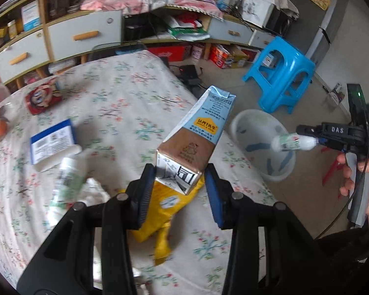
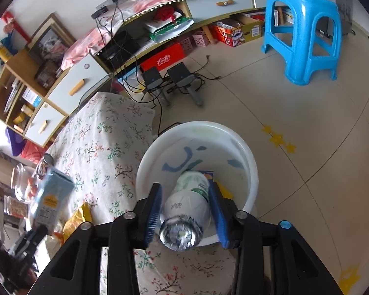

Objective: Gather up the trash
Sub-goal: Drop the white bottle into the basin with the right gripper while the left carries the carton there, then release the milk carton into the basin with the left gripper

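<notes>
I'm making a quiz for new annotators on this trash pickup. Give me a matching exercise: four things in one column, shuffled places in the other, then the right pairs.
Things
1. milk carton
2. plastic bottle
3. yellow bag
4. blue stool

Places
A. standing on the floor
B. lying on the flowered tablecloth
C. held in the left gripper
D. held in the right gripper above the white basin

Pairs: 1-C, 2-D, 3-B, 4-A
</notes>
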### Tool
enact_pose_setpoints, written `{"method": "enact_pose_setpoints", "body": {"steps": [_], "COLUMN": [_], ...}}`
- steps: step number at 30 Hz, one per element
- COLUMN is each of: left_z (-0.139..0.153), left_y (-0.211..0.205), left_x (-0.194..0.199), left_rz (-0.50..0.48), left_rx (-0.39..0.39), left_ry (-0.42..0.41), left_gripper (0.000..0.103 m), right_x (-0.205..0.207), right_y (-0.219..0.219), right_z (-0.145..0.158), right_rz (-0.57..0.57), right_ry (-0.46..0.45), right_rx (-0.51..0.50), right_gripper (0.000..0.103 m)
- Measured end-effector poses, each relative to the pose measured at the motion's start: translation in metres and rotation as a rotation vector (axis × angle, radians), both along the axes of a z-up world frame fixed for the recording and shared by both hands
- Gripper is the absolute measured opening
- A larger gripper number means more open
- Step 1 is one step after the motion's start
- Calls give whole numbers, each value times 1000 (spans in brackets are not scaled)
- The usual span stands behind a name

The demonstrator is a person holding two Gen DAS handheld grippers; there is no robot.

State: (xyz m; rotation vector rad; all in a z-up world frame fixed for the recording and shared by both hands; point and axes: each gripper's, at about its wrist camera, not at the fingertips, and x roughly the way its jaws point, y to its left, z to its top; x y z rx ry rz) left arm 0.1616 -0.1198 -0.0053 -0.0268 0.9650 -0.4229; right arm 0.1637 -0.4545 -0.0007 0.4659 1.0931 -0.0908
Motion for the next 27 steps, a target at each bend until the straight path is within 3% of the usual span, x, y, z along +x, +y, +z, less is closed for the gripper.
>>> {"method": "enact_pose_setpoints", "body": {"steps": [1,8,15,16,17,21,22,23,25,27], "left_z": [-1,-5,-18,-20,-22,-26,-27,-27,-24,-22], "left_y": [-10,-63,-113,-119,-123,-135,-136,-137,-134,-132], "left_x": [0,4,14,16,18,25,26,26,24,22], "left_rz": [-14,-99,-155,-164,-172,-168,-157,-151,-124,-114], "left_rx": [5,52,93,94,100,103,109,108,99,104], "left_ry": [2,6,34,39,51,52,49,52,37,19], "left_gripper": [43,44,43,20,11,11,18,38,67,70], "right_x": [-2,-16,-32,-34,-36,-41,-42,-44,-45,-44], "right_y": [-4,-22,-48,-51,-55,-64,-66,-67,-67,-65], "right_z": [1,17,19,19,18,17,17,18,19,20], "right_rz": [-12,-34,-60,-64,-71,-83,-85,-86,-86,-83], "right_ry": [-6,-46,-42,-40,-37,-33,-35,-39,-45,-48], "right_rx": [3,-40,-72,-72,-71,-65,-63,-61,-61,-63], "right_gripper": [66,75,76,76,76,77,77,77,77,77]}}
